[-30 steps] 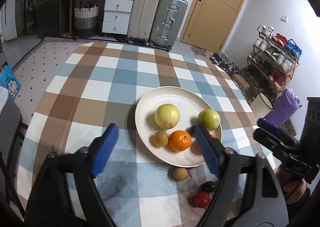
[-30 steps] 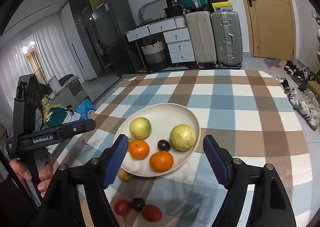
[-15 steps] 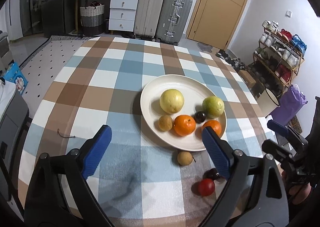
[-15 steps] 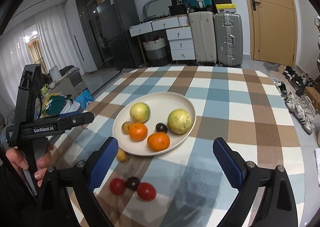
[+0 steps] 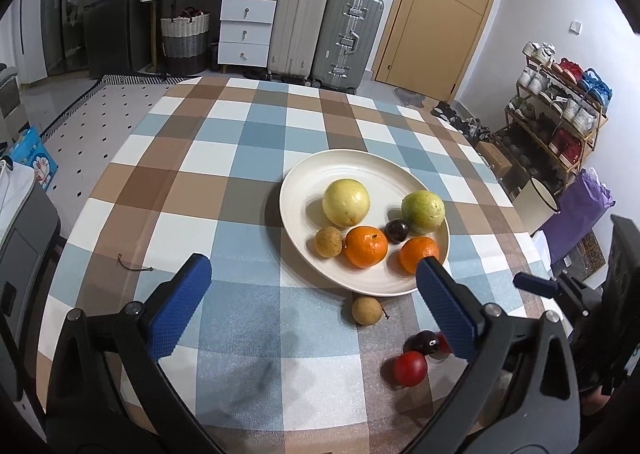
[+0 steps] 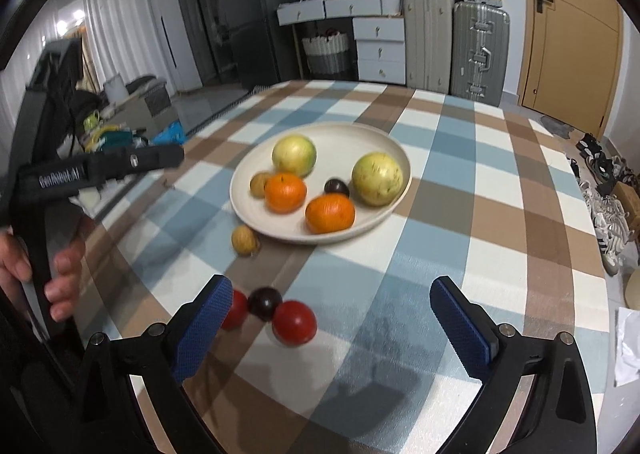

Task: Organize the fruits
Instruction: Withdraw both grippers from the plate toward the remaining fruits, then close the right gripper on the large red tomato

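A cream plate on the checked tablecloth holds two yellow-green fruits, two oranges, a dark plum and a small brown fruit. On the cloth in front of it lie a brown fruit, two red fruits and a dark plum. My left gripper is open and empty, above the cloth in front of the plate. My right gripper is open and empty, low over the loose red fruits.
A small twig lies on the cloth at the left. Suitcases and drawers stand behind the table, a shoe rack at the right. The table edge runs close below both grippers.
Both grippers have pulled back and opened wider. The right gripper has dropped lower and nearer to the loose red fruits. The fruits have not moved.
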`<state>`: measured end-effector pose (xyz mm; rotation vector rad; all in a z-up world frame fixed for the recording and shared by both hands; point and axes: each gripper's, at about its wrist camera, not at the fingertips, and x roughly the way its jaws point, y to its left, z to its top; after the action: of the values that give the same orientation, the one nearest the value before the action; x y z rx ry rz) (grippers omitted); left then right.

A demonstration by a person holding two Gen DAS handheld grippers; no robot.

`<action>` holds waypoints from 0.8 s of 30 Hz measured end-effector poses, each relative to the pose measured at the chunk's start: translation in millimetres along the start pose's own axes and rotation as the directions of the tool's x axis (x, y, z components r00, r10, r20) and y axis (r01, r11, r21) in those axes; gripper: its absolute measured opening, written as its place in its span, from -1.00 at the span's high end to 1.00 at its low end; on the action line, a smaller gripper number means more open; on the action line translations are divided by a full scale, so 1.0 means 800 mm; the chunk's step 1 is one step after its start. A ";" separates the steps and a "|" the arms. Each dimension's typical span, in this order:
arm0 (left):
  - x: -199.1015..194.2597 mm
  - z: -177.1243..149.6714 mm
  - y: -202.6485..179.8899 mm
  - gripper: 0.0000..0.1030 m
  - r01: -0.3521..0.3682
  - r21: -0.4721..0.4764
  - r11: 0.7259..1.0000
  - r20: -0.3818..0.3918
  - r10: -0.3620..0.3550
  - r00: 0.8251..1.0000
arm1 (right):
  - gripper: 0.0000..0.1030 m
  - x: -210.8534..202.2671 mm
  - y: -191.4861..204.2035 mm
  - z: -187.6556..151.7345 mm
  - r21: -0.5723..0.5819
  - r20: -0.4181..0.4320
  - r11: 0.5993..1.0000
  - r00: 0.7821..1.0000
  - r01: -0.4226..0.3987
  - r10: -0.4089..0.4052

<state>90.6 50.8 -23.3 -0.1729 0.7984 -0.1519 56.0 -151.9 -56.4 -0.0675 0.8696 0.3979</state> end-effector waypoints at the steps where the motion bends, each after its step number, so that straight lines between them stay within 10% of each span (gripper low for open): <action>1: 0.000 0.000 0.000 -0.98 -0.001 -0.002 1.000 -0.002 0.001 1.000 | -0.96 0.002 0.002 -0.001 -0.008 -0.010 1.000 1.000 0.004 -0.004; 18: 0.011 0.001 0.007 -0.98 -0.007 -0.022 1.000 -0.036 0.006 0.999 | -0.93 0.026 0.024 -0.016 -0.120 -0.089 0.990 0.992 0.080 -0.091; 24: 0.018 0.000 0.010 -0.98 -0.009 -0.033 0.999 -0.055 0.007 0.998 | -0.49 0.040 0.031 -0.023 -0.150 -0.141 0.985 0.985 0.082 -0.103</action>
<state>101.1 55.7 -34.6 -0.1980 0.8564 -0.1363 52.5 -123.0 -89.9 -0.2726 0.9796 0.3711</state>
